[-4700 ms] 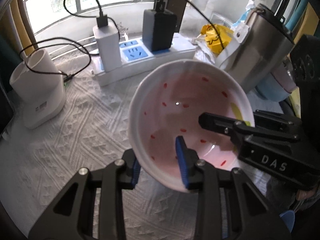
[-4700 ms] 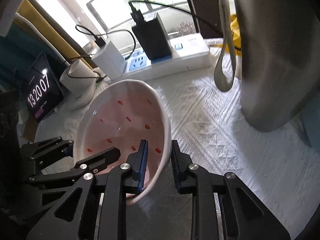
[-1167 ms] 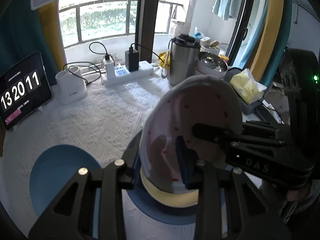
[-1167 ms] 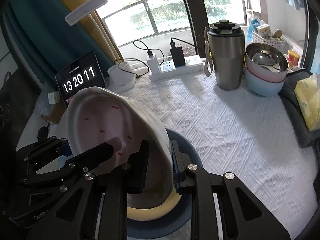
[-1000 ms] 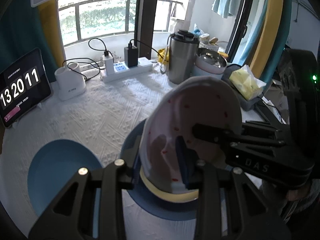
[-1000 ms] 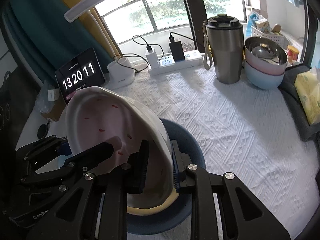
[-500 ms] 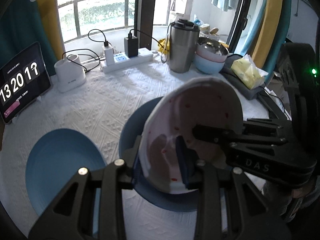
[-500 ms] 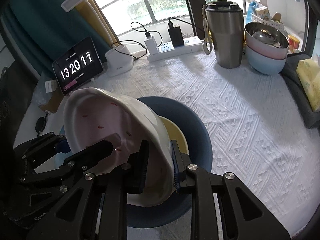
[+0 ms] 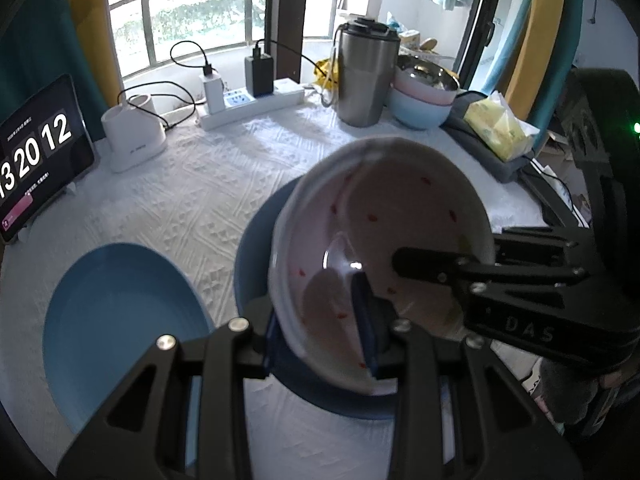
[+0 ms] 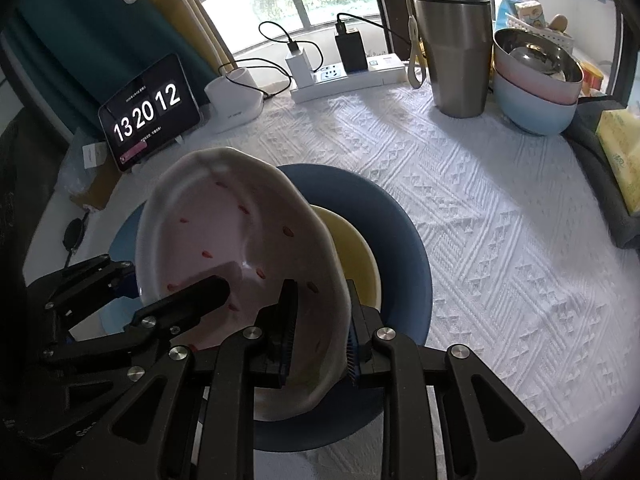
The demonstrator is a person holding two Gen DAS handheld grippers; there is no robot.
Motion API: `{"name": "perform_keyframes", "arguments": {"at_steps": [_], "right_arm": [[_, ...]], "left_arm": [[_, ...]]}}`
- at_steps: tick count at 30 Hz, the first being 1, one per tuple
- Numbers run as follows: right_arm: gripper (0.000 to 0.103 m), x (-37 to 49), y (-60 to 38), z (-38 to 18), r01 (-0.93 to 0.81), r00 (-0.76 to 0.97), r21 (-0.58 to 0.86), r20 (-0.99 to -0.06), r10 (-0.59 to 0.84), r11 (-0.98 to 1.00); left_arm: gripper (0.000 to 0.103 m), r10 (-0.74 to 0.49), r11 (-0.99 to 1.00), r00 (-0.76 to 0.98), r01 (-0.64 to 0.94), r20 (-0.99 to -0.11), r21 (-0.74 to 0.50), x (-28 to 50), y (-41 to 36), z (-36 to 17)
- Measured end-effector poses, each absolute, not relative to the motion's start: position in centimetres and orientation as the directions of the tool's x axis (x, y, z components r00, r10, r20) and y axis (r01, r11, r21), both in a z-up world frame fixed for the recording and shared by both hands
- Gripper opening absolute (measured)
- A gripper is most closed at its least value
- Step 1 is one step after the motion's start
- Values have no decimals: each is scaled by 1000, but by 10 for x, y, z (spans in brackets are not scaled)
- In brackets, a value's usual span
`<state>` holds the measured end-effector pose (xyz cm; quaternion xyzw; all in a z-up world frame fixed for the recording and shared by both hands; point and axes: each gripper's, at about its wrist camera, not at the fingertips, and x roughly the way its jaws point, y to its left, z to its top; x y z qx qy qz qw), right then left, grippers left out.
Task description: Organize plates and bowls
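White textured tablecloth (image 10: 500,240) spreads under me as my left gripper (image 9: 320,320) and right gripper (image 10: 318,330) each pinch the white red-flecked ceramic bowl's (image 10: 240,256) rim, tilted above the dark-blue plate (image 10: 404,240) at six o'clock, presumably for nesting onto the yellow dish (image 10: 352,252).

Right hand-held gripper (image 10: 318,330) clamping rim of tilted pink speckled bowl (image 10: 236,264), left hand-held gripper (image 10: 160,292) gripping its opposite side, yellow dish (image 10: 352,252) in dark blue plate (image 10: 404,240) just beneath
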<state>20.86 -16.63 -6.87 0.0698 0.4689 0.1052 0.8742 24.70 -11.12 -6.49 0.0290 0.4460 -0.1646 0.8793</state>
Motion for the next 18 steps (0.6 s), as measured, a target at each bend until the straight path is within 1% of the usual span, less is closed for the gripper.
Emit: {"name": "perform_keyframes", "arguments": {"at_steps": [13, 18], "right_arm": [[24, 205, -165, -68, -111, 544, 170, -814, 203, 979], [25, 204, -156, -68, -126, 550, 101, -821, 154, 987]], "left_arm": [[34, -258, 946, 557, 310, -789, -90, 248, -105, -64], [34, -258, 946, 557, 311, -789, -90, 248, -105, -64]]}}
